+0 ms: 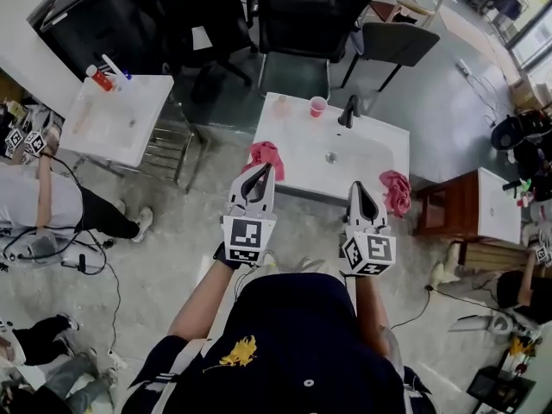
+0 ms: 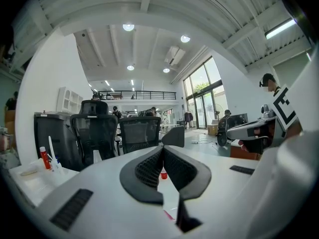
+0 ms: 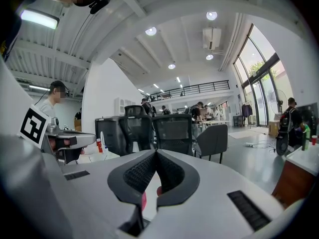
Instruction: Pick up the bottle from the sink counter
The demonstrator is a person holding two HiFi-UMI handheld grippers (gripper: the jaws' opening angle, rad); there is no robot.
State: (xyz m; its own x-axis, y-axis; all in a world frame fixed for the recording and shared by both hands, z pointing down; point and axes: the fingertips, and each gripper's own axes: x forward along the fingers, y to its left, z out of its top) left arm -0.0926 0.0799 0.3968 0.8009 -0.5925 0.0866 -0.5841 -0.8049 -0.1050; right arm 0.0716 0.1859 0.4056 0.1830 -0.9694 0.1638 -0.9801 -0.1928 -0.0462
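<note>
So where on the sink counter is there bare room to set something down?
Bare: front and middle of the sink counter, between the red cloth on its left edge and the pink cloth by its right corner, around the drain. Crowded: the back edge, with the pale bottle, pink cup and faucet.

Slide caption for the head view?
Both shut and empty, left tongs and right tongs held short of the white sink counter bearing a pink cup.

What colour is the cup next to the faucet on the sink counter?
Pinkish red: the cup stands just left of the dark faucet. It shows best in the head view.
</note>
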